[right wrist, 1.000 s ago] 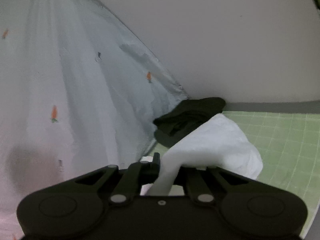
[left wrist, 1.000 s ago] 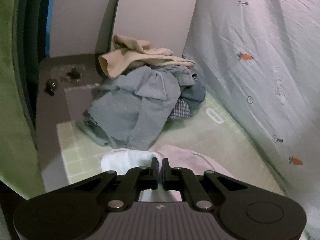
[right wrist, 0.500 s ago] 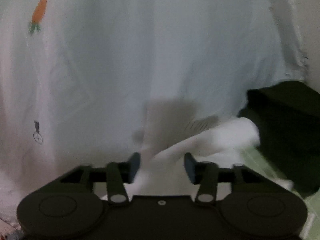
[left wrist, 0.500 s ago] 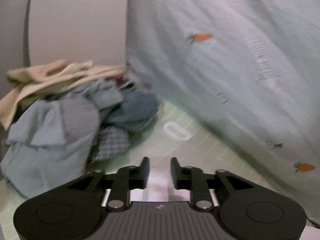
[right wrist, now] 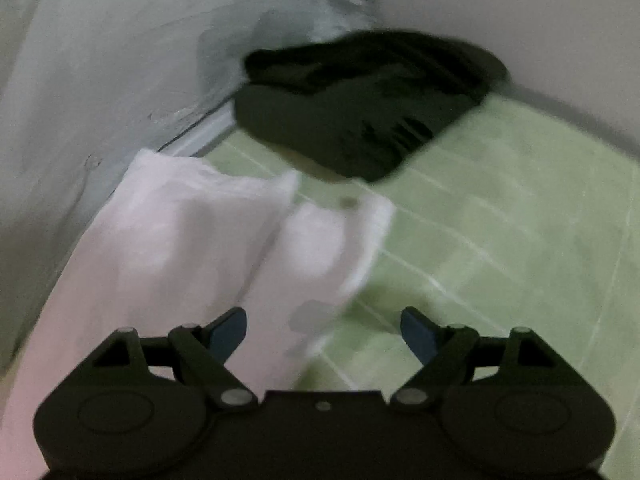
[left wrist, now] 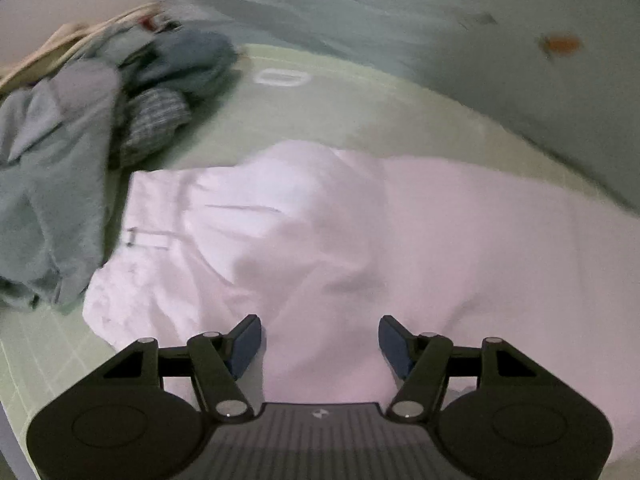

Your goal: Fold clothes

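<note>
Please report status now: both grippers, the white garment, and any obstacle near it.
Left gripper open, right gripper open, both empty. White garment lying on green mat. Clothes pile touches its left edge; black garment lies beyond it.

Green gridded mat [right wrist: 520,240] beneath a carrot-print sheet [left wrist: 440,20], dim light

Both views motion-blurred. Left wrist view: pile of clothes [left wrist: 92,120] cut off at left edge, upper part smeared; orange motif [left wrist: 560,44] upper right too blurred to ID. White garment [left wrist: 360,240] runs off right edge. Right wrist view: dark garment [right wrist: 360,108] top centre streaked, type unclear.
</note>
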Demonstrator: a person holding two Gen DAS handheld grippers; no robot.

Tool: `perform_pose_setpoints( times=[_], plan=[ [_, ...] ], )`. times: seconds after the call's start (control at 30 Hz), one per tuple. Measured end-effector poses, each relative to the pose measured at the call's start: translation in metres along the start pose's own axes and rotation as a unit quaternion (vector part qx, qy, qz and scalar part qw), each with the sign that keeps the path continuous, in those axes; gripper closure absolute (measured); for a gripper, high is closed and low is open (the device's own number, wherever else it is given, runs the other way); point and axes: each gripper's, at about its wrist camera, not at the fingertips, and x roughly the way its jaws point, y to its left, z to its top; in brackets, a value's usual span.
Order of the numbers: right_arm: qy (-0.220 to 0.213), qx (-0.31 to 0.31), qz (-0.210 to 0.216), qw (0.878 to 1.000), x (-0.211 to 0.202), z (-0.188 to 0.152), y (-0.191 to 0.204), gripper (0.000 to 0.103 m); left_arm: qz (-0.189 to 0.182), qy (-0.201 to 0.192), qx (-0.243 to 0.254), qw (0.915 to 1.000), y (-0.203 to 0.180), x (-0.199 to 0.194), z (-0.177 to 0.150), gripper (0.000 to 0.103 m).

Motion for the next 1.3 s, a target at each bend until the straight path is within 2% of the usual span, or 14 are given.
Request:
perform_pose_setpoints(
  times=[0.07,0.1,0.17,0.3,0.4,0.53,0.67,0.7,0.77,0.83,1.0,1.17,1.23,1.3],
  plan=[
    [-0.009,-0.011,0.003,1.000,-0.001,-0.003,0.007,0.021,0.000,0.002,0.024,0.9997,-0.012,0.000,-0.003,0.037],
    [-0.012,-0.020,0.008,1.000,0.004,-0.003,0.014,0.026,-0.002,0.001,0.027,0.9996,-0.015,-0.001,-0.003,0.037],
    [-0.011,-0.033,0.019,0.999,0.013,0.000,0.020,0.046,-0.008,0.002,0.022,0.9997,-0.017,-0.003,-0.003,0.037],
    [-0.007,-0.076,0.006,0.997,0.021,0.001,0.024,0.098,-0.018,0.002,0.006,0.9998,-0.010,-0.006,-0.007,0.037],
    [-0.031,-0.097,0.007,0.995,-0.001,0.008,0.011,0.103,-0.027,-0.002,-0.006,0.9996,-0.002,-0.015,-0.013,0.037],
    [-0.036,-0.031,0.017,0.999,-0.034,0.029,-0.037,0.103,-0.041,-0.007,-0.024,0.9988,0.010,-0.034,-0.030,0.037],
    [-0.004,-0.068,-0.017,0.998,-0.031,0.019,-0.048,0.102,-0.050,0.011,-0.029,0.9983,0.014,-0.042,-0.054,0.037],
    [-0.005,-0.088,-0.028,0.996,-0.034,0.016,-0.042,0.101,-0.053,0.015,-0.030,0.9980,0.014,-0.045,-0.060,0.037],
    [-0.005,-0.130,-0.040,0.991,-0.040,0.008,-0.026,0.089,-0.060,0.022,-0.031,0.9975,0.013,-0.050,-0.072,0.037],
    [0.003,-0.167,-0.024,0.986,-0.039,-0.003,-0.007,0.056,-0.065,0.024,-0.024,0.9973,0.013,-0.055,-0.081,0.037],
    [0.025,-0.259,0.015,0.966,-0.036,-0.032,0.039,0.045,-0.068,0.023,-0.005,0.9974,0.016,-0.067,-0.096,0.037],
    [0.046,-0.347,0.054,0.935,-0.034,-0.061,0.085,0.045,-0.082,0.017,0.019,0.9963,0.019,-0.068,-0.098,0.037],
    [0.066,-0.339,0.087,0.935,-0.039,-0.071,0.094,0.037,-0.082,0.013,0.022,0.9963,0.018,-0.069,-0.097,0.037],
    [0.073,-0.361,0.108,0.923,-0.050,-0.090,0.104,0.032,-0.088,0.007,0.023,0.9958,0.017,-0.070,-0.096,0.037]
  ],
)
